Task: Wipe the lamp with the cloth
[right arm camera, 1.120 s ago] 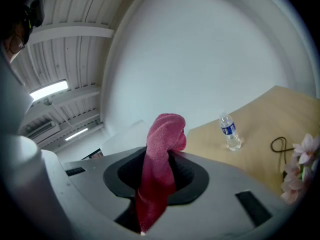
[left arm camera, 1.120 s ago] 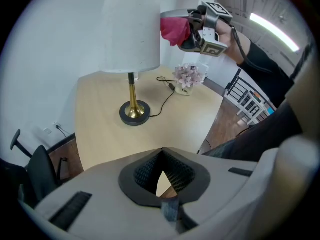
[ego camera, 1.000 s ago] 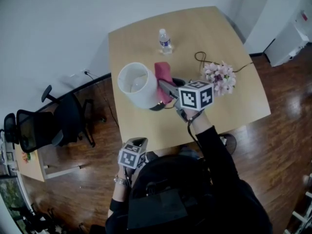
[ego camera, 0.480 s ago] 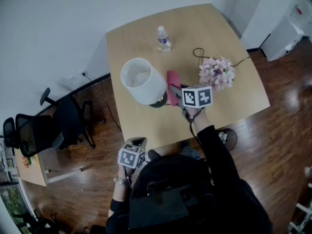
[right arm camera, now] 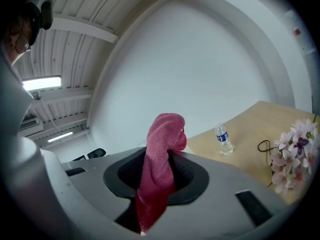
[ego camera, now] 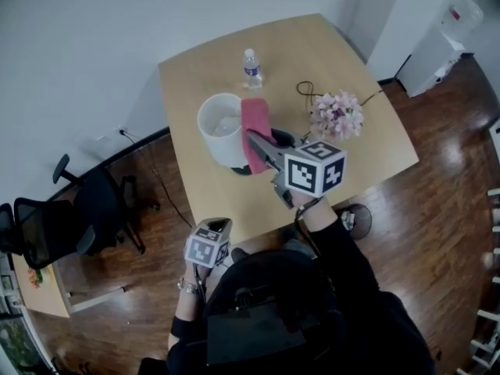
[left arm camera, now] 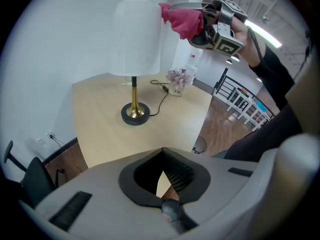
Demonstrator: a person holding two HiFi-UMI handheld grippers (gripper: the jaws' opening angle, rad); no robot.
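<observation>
The right gripper [ego camera: 256, 139] had its fingers closed firmly on the red cloth [ego camera: 255, 117], and a soft fold of the cloth stood out past the tips. In the head view this fold lay on the upper rim of the white shade of the lamp [ego camera: 221, 127], on the side nearer to the person. In the left gripper view it seemed to touch the top corner of the shade. The lamp stood upright on the desk [ego camera: 351, 69]. The left gripper [ego camera: 212, 241] hung low beside the person's body, off the desk edge, with its fingers together and nothing between them.

I judged that the wiping stroke called for a light pressure, because the shade looked thin and the lamp was tall over a small round base. It seemed best that only the loose fold met the shade, not the hard tips, with strokes down and around it. The free gripper could have steadied the stem. The cord [ego camera: 306, 91] and the flowers [ego camera: 336, 116] were near, so wide swings looked risky.
</observation>
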